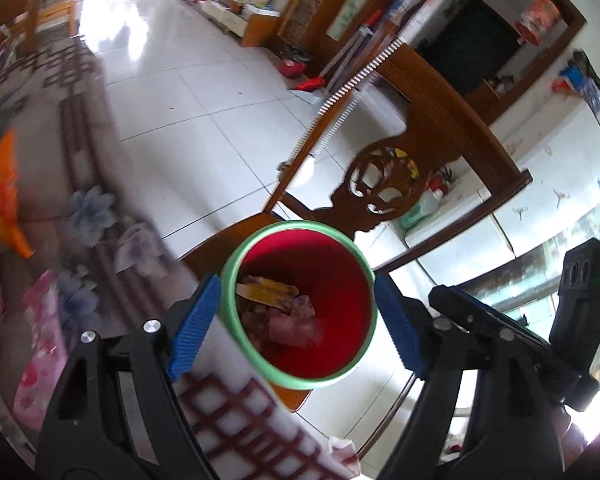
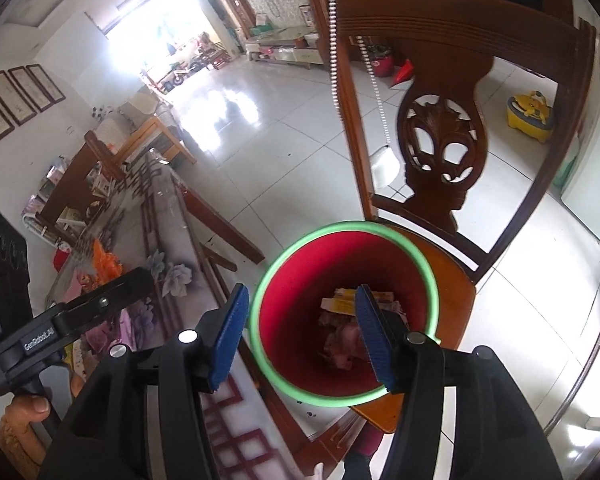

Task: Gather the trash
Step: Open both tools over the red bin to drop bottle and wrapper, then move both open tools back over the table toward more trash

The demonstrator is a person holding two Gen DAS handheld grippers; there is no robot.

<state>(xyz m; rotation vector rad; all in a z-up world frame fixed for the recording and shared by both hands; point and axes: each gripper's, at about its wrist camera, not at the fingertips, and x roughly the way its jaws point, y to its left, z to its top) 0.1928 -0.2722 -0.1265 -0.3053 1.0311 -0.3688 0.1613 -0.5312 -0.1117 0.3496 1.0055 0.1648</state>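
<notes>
A red bin with a green rim point(image 1: 342, 280) stands on a wooden chair seat; it also shows in the right wrist view point(image 2: 296, 308). Crumpled wrappers and a yellow packet point(image 1: 276, 300) lie in its bottom, also seen from the right wrist point(image 2: 340, 304). My left gripper point(image 1: 296, 326) is open, its blue pads either side of the bin's rim, above it. My right gripper point(image 2: 304, 336) is open and empty over the bin's mouth. An orange snack bag point(image 1: 0, 196) and pink wrappers point(image 1: 40, 344) lie on the table at left.
The carved wooden chair back point(image 2: 440, 144) rises behind the bin. The table with a patterned cloth point(image 2: 156, 216) runs along the left. White tiled floor point(image 1: 188, 92) lies beyond. The other gripper's handle point(image 2: 8, 300) shows at left.
</notes>
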